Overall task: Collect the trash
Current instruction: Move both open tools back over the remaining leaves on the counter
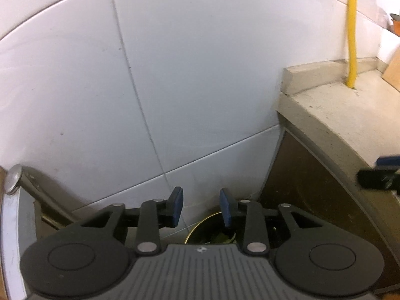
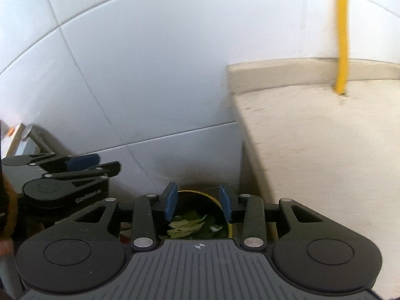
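Observation:
A round trash bin with a yellow rim (image 2: 212, 198) stands on the floor in the corner between the tiled wall and the counter. Green and pale vegetable scraps (image 2: 185, 225) lie inside it. My right gripper (image 2: 198, 203) hangs above the bin, open, with nothing between its blue pads. In the left wrist view the bin rim (image 1: 197, 226) shows below my left gripper (image 1: 201, 207), which is also open and empty. Dark leaves (image 1: 220, 237) show inside. Each gripper appears in the other's view: the left gripper (image 2: 100, 165) at the left, the right gripper (image 1: 377, 171) at the right edge.
A beige stone counter (image 2: 325, 137) runs along the right, with a yellow pipe (image 2: 341, 37) rising from it. White wall tiles (image 1: 175, 75) fill the background. A metal handle (image 1: 15, 178) sticks out at the left. A wooden board (image 1: 393, 70) leans at the far right.

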